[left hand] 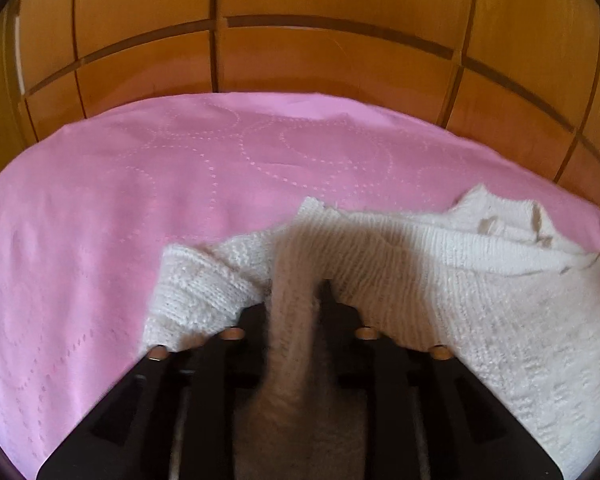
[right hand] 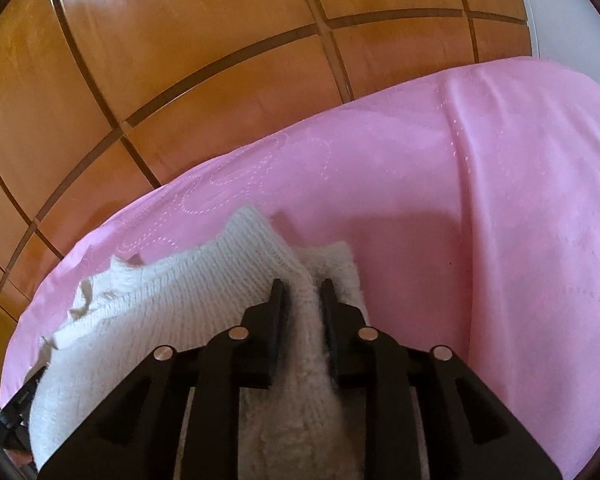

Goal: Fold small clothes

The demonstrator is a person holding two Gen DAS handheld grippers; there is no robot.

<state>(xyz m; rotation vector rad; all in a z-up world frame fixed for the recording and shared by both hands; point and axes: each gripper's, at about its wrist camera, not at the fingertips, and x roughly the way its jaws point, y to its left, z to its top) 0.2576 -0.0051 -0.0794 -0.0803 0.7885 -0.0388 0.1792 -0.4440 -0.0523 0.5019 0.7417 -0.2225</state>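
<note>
A small white knitted garment (left hand: 480,280) lies bunched on a pink quilted cover (left hand: 160,184). In the left wrist view my left gripper (left hand: 296,292) is shut on a raised fold of the knit, which runs up between the two black fingers. In the right wrist view the same white garment (right hand: 172,304) spreads to the left, and my right gripper (right hand: 302,288) is shut on another ridge of it, pinched between both fingers. The garment's frilled edge (right hand: 88,304) hangs loose at the far left. The cloth under each gripper is hidden by the fingers.
The pink cover (right hand: 480,220) spreads wide to the right of the right gripper and to the left of the left one. Beyond its far edge is a floor of orange-brown tiles (left hand: 300,52) with dark joints. A dark object (right hand: 16,404) shows at the lower left edge.
</note>
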